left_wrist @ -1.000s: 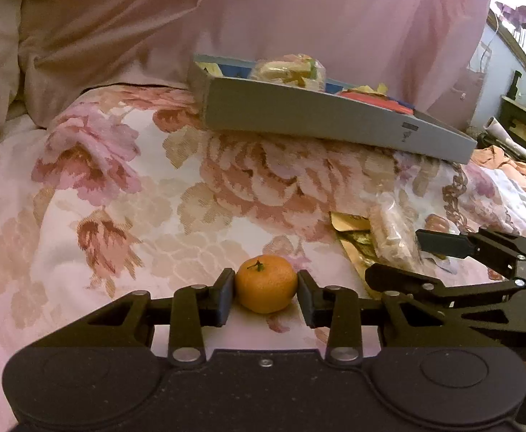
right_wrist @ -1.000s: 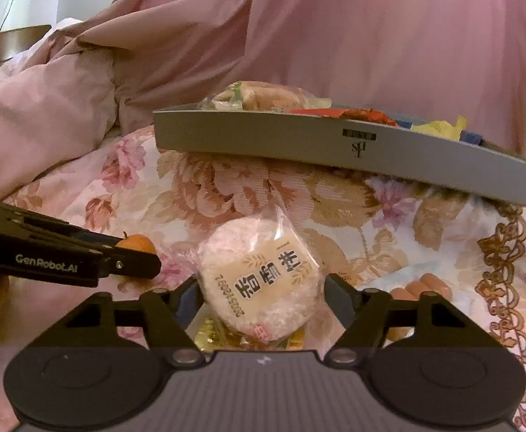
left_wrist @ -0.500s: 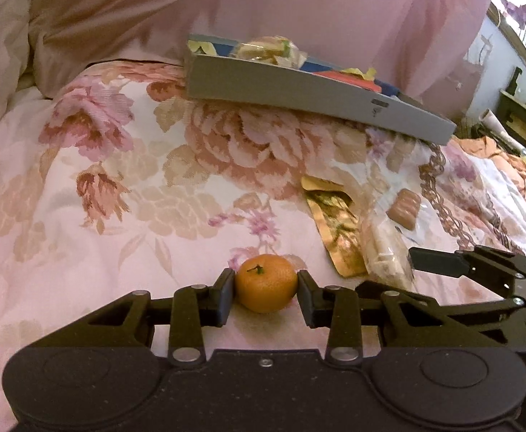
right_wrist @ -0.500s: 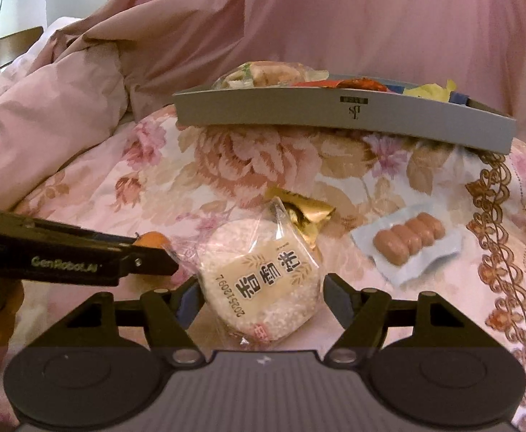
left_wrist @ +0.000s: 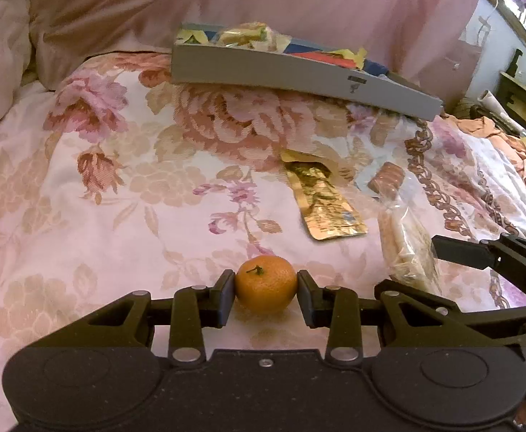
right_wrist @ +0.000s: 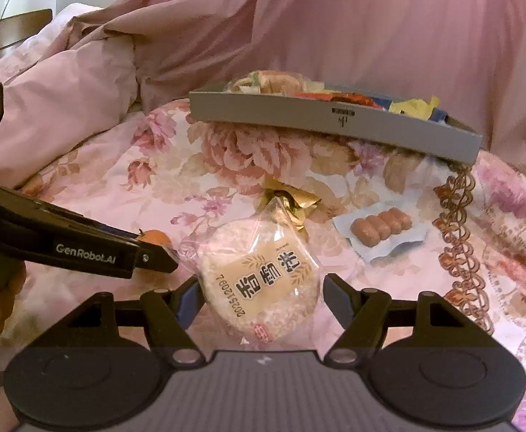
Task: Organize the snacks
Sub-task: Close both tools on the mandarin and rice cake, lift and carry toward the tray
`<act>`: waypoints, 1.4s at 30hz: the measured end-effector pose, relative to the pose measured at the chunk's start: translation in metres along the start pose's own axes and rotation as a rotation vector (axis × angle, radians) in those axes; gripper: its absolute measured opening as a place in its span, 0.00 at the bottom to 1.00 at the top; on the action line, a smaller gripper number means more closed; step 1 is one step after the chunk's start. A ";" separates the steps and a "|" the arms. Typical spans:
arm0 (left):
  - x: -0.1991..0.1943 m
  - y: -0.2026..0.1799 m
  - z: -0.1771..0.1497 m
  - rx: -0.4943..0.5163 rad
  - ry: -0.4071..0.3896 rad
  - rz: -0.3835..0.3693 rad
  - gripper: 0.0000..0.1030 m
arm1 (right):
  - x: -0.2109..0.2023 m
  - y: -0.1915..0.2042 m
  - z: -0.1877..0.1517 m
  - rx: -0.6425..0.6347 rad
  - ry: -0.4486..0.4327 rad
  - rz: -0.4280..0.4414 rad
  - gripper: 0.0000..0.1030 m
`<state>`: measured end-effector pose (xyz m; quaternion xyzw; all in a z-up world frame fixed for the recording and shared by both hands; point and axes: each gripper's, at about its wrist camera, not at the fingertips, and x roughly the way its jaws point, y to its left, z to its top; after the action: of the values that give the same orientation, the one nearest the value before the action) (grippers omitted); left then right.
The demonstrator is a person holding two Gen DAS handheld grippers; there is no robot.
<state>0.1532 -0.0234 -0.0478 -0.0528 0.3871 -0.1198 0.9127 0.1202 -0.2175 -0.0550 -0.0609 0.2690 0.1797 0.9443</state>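
My left gripper (left_wrist: 266, 288) is shut on a small orange mandarin (left_wrist: 266, 283), held just above the flowered bedspread. My right gripper (right_wrist: 261, 297) is shut on a round rice cracker in a clear wrapper (right_wrist: 263, 284); the cracker also shows edge-on in the left wrist view (left_wrist: 407, 248). A grey snack tray (left_wrist: 299, 73) with several wrapped snacks lies at the back of the bed; it also shows in the right wrist view (right_wrist: 335, 122). The left gripper's side (right_wrist: 83, 252) reaches in at the left of the right wrist view.
A gold foil packet (left_wrist: 320, 198) and a pack of small sausages (right_wrist: 380, 226) lie on the bedspread between the grippers and the tray. Pink bedding (right_wrist: 83, 90) is piled at the left and back. Furniture stands beyond the bed's right edge (left_wrist: 515, 100).
Both grippers have drawn back and risen from the tray, each keeping its snack. The tray looks farther away, and the gold packet and sausages have come into full view.
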 end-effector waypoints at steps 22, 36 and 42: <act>-0.026 -0.013 0.021 0.014 -0.107 -0.003 0.38 | -0.019 0.003 0.011 -0.036 -0.121 -0.065 0.73; -0.025 -0.029 0.088 0.067 -0.190 0.008 0.38 | -0.020 -0.021 0.042 -0.037 -0.227 -0.134 0.74; -0.012 -0.036 0.144 0.078 -0.220 -0.007 0.38 | -0.004 -0.049 0.075 -0.014 -0.284 -0.164 0.74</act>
<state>0.2429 -0.0545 0.0674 -0.0313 0.2796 -0.1317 0.9505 0.1720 -0.2480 0.0115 -0.0633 0.1257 0.1108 0.9838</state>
